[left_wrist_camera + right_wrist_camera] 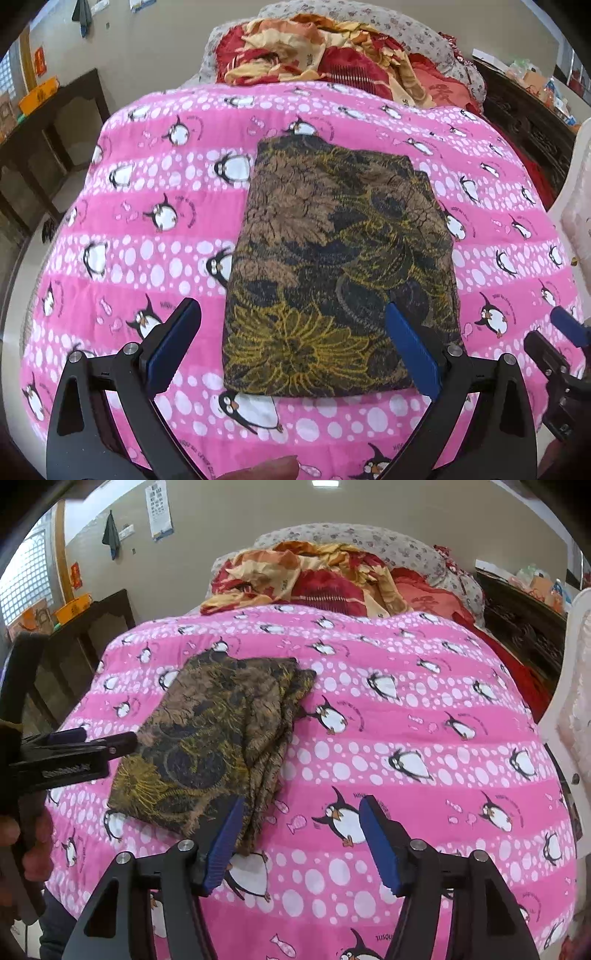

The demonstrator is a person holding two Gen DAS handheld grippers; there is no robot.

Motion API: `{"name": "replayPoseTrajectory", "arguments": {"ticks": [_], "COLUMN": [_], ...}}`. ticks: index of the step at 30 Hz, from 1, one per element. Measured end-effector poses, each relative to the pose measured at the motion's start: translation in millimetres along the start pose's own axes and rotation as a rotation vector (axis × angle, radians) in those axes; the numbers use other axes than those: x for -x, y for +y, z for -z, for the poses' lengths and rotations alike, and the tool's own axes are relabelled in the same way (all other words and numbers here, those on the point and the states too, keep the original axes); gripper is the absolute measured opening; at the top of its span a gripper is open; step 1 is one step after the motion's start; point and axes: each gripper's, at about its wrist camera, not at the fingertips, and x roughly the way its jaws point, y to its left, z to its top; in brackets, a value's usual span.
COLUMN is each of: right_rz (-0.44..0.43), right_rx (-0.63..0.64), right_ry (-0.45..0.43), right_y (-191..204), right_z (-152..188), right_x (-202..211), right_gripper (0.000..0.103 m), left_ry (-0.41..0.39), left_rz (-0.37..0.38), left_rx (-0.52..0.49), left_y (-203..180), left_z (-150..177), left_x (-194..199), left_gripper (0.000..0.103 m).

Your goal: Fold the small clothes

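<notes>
A folded garment [332, 266] in a brown, black and yellow flower print lies flat on the pink penguin blanket [147, 206]. In the left wrist view my left gripper [291, 314] hangs above the garment's near edge, open wide, with nothing gripped. Its right finger stands over the cloth and its left finger over the blanket. In the right wrist view the garment [214, 738] lies to the left. My right gripper [303, 805] is open just right of the garment's near corner, only blanket between its pads. The left gripper [99, 738] shows at the left edge, the right gripper [565, 325] at the far right.
A heap of red and orange bedding [325, 48] lies at the back of the bed. Dark wooden furniture stands on the left [48, 147] and right [524, 122]. A white chair [576, 701] is at the right. A hand [33, 842] holds the left gripper's handle.
</notes>
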Motion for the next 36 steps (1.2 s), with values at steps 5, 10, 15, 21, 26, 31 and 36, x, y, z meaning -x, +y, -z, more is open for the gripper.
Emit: {"name": "replayPoseTrajectory", "arguments": {"ticks": [5,10,15,21,26,31,36], "right_rz": [0.006,-0.052,-0.206,-0.231,-0.229,-0.215,-0.22], "right_rx": [-0.036,0.013,0.122,0.207,0.213,0.228,0.219], "right_ry": [0.026,-0.076,-0.14,0.033,0.034,-0.02,0.061], "right_y": [-4,0,17,41,32,41,40], "right_z": [8,-6,-65,-101,-88,-89,-65], "right_x": [-11,-26,-70,-162,-181,-146,-158], "right_gripper": [0.063,0.063,0.043,0.041,0.036,0.036,0.044], "left_ry": [0.018,0.037,0.022,0.0,-0.004,0.019,-0.016], "left_rz": [-0.016,0.033,0.119,0.122,0.125,0.139,0.177], "left_rx": [0.001,-0.017,-0.098,-0.142,-0.135,-0.14,-0.097], "left_y": [8,11,-1,-7,-6,-6,6], "left_z": [9,19,23,33,34,29,-15], "left_x": [-4,-26,-53,-66,-66,-65,-59], "left_gripper": [0.1,0.1,0.1,0.103,0.103,0.103,0.103]}}
